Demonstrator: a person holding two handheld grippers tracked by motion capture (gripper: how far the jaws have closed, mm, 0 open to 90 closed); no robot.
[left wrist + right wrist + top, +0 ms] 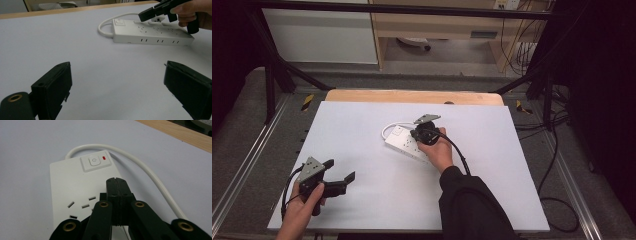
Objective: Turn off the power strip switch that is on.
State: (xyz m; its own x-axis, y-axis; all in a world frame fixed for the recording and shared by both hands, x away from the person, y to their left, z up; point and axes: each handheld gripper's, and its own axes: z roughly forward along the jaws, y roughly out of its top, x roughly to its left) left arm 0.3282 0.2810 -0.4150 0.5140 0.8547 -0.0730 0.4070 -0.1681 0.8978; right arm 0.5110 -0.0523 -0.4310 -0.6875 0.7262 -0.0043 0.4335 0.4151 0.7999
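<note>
Mid-frame on the white counter (362, 150) sits the power strip (404, 142), with the right hand-held gripper (116, 181) clenched empty over its sockets. Lower left, the left hand-held gripper (339, 170) is spread wide.

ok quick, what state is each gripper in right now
left gripper: open, jaws wide apart, holding nothing.
right gripper: shut, jaws pressed together, empty, above the power strip.

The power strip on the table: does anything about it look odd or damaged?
No damage stands out. The power strip lies flat but diagonal on the table, its cable looped behind it. A small red mark shows beside its button.
</note>
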